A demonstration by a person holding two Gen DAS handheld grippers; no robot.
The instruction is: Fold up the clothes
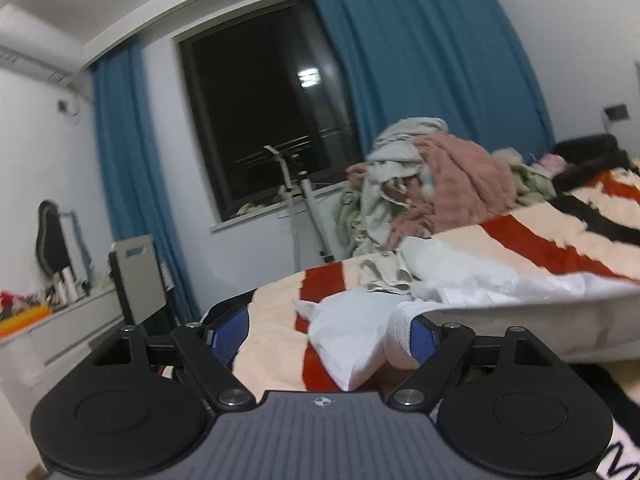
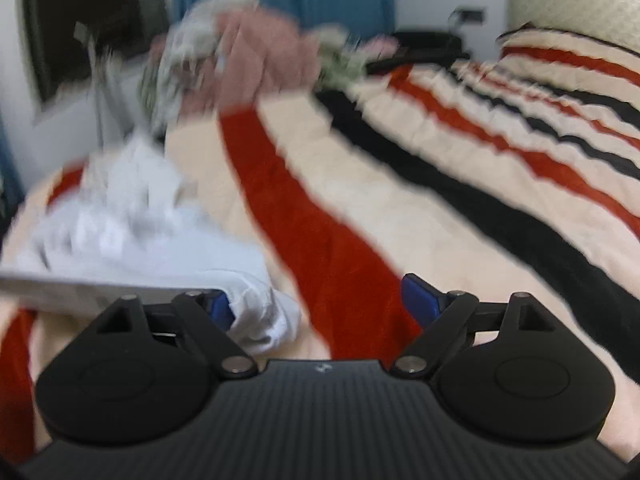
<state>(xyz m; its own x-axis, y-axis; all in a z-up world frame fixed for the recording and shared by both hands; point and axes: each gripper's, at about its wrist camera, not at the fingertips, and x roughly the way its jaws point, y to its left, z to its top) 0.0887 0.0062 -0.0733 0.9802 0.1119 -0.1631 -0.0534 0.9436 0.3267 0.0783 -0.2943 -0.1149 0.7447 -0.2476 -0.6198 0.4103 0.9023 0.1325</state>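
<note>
The left gripper [image 1: 324,330] stands with its jaws wide apart, and the pads press on nothing; a fold of the white garment [image 1: 352,340] lies in the gap between them, and a ribbed white edge of it rests against the inner face of the gripper's right finger [image 1: 420,338]. The right gripper [image 2: 320,300] is likewise spread wide and grips nothing; a bunched part of the white garment [image 2: 256,304] lies just beside its left finger [image 2: 218,304], while the right finger stands over bare blanket. The white garment is spread, crumpled, over the near corner of the bed [image 1: 540,240], on a blanket striped cream, red and black [image 2: 400,200]. A small beige garment [image 1: 384,274] lies touching the white one, toward the bed's far edge. A heap of unfolded clothes [image 1: 432,184], pink, grey and pale green, sits at the bed's far edge below the window [image 1: 260,112]. Blue curtains [image 1: 420,60] flank the window. The right wrist view is motion-blurred, so fine detail there cannot be read.
</note>
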